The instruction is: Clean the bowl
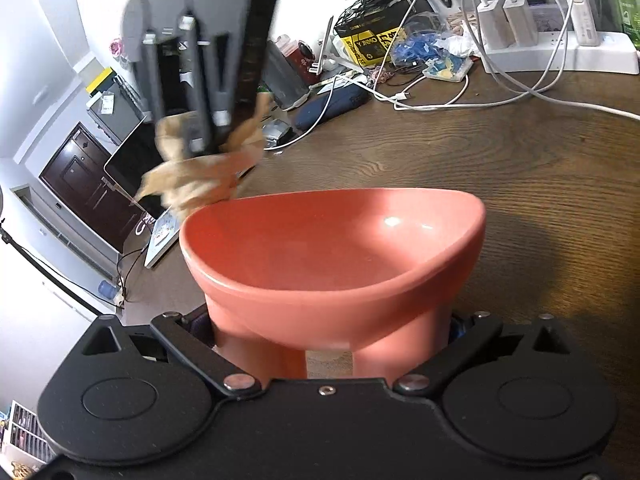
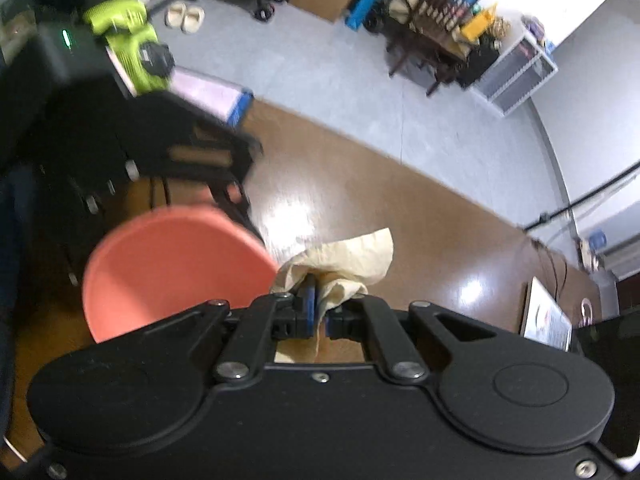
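My left gripper (image 1: 330, 344) is shut on the foot of a salmon-red bowl (image 1: 332, 240) and holds it tilted above the wooden table (image 1: 500, 152). My right gripper (image 2: 319, 312) is shut on a crumpled beige cloth (image 2: 344, 260). In the left wrist view the right gripper (image 1: 204, 144) hangs over the bowl's far left rim, and the cloth (image 1: 192, 184) touches that rim. In the right wrist view the bowl (image 2: 176, 264) sits just left of the cloth, with the left gripper (image 2: 168, 156) behind it.
The far table edge holds tangled white cables (image 1: 472, 92), a power strip with chargers (image 1: 560, 52), a yellow-black box (image 1: 372, 40) and a dark pouch (image 1: 332, 104). A laptop (image 1: 132, 160) stands at the left. The person's green glove (image 2: 124, 44) grips the left tool.
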Demonstrator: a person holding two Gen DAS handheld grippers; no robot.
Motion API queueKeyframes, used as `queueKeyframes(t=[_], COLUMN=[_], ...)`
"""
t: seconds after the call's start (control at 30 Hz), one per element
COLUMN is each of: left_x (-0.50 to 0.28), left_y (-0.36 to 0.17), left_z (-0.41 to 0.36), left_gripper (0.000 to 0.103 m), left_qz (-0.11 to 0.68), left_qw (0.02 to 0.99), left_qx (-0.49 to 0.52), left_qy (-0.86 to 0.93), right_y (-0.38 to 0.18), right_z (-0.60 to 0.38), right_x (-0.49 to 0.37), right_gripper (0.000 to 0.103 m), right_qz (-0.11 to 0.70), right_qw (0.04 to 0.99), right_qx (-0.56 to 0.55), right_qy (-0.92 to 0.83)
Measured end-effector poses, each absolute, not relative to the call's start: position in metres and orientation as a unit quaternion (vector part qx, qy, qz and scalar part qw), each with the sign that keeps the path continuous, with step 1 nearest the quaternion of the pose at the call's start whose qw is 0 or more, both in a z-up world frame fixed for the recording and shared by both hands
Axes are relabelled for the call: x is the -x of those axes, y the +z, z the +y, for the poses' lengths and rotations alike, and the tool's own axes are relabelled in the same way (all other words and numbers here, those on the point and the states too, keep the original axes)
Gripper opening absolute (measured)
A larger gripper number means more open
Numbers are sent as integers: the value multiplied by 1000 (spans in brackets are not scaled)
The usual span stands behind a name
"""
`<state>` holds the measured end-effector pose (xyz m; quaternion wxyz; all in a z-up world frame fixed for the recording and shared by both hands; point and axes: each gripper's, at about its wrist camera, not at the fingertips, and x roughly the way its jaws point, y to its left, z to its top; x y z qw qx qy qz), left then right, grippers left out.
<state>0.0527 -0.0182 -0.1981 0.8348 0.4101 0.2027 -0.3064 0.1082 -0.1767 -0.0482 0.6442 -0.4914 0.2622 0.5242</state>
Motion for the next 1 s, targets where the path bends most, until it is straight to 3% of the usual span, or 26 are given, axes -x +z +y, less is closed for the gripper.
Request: queueKeyframes(t=[0.5,0.77,1.0], left_x=[-56,-55,-52], left_y=[-198,-198,-197], left_z=[-17,-21,-18], left_gripper=[99,99,99], left_qz=[206,202,207], left_qw=[836,832,831], left_qx=[-408,-417,-418], left_qy=[-304,-307,-303], right_y=[-86,-46,-62], right_z=[-219,-201,-188], right_x=[-59,-58,-73], right_gripper=[4,4,4], right_qz=[332,259,226], right_qw=[556,606,615], right_qx=[523,503,526], right_qy=[553,559,543])
